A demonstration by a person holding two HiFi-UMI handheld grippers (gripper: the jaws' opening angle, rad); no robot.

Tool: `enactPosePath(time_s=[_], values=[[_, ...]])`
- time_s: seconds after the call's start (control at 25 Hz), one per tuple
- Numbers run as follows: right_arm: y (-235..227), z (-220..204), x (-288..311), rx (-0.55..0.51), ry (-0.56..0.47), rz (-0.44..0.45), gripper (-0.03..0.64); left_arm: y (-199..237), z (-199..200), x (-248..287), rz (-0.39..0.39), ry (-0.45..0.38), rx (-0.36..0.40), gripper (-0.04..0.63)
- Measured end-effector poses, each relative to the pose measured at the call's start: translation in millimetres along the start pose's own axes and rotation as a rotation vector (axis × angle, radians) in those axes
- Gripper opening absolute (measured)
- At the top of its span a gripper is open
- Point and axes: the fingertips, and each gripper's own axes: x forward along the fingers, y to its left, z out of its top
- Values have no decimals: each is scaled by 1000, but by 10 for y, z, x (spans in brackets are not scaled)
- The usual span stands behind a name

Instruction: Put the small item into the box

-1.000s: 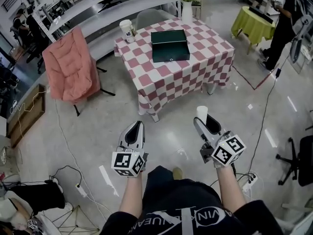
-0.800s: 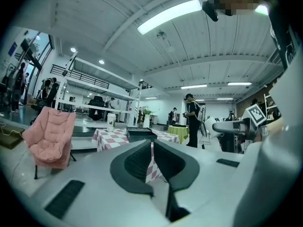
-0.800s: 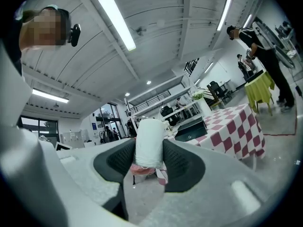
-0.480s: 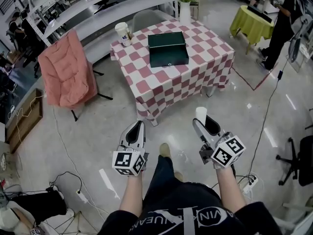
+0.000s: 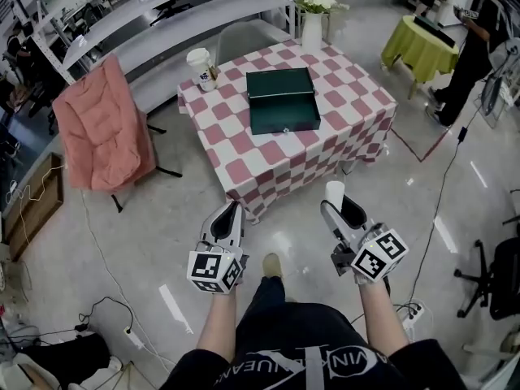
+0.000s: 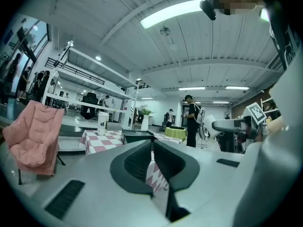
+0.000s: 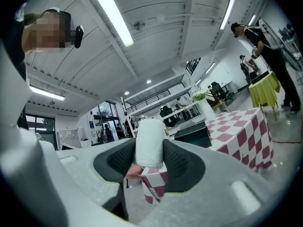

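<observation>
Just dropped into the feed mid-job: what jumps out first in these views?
The red-and-white checkered table ahead, with the dark green box on top, dominates the head view. Next comes the small white cylinder clamped in the right gripper, held over the floor short of the table; the left gripper beside it is shut and empty. A pink chair stands left of the table.
</observation>
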Motion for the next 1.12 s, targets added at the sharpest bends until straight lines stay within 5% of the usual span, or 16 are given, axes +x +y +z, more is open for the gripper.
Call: enactPosePath(time_s=[1.12], values=[[-767, -30, 1497, 52, 40, -108, 182, 1187, 90, 1275, -79, 47, 3, 20]])
